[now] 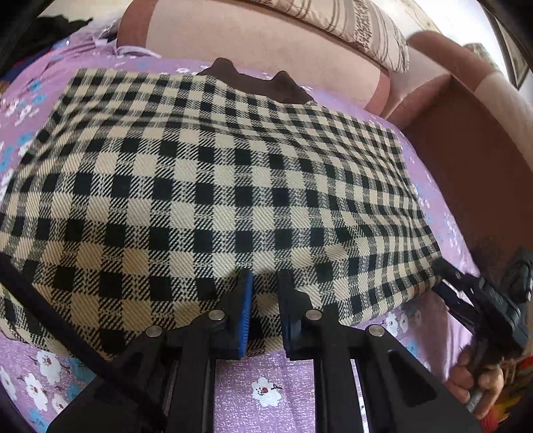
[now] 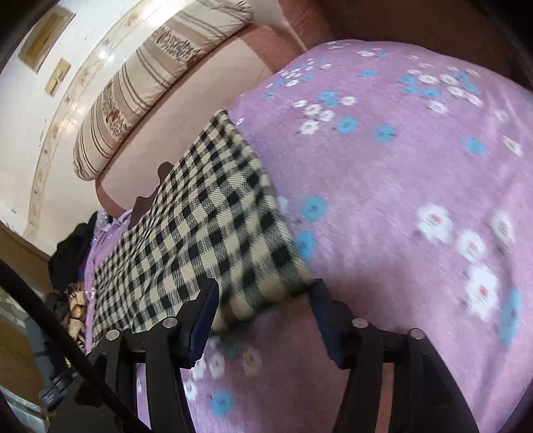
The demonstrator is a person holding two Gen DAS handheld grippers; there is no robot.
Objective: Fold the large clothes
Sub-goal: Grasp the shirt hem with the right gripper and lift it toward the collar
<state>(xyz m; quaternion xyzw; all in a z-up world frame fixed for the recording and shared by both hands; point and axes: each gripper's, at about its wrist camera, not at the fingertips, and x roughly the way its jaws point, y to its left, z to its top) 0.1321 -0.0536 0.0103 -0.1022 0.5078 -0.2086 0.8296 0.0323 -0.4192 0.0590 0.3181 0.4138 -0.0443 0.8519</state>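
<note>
My left claw (image 1: 263,293) sits at the near hem of a cream-and-black checked woven garment (image 1: 213,180), its blue-padded fingers (image 1: 246,313) a narrow gap apart with a fold of the hem between them; whether the pads actually pinch the cloth I cannot tell. Directly under both claws lies a lilac bedspread printed with white and blue flowers (image 1: 266,393). Off to the left claw's right, my right claw (image 1: 446,276) reaches the garment's near right corner. Through its own camera the right claw (image 2: 265,299) stands wide open, the checked corner lying between its fingers, resting against neither. Ahead of both claws the garment spreads flat across the bedspread, a dark brown collar (image 1: 256,83) at its far edge. Beyond that runs a pink upholstered sofa back (image 1: 266,43), topped by a striped beige bolster cushion (image 1: 366,30).
</note>
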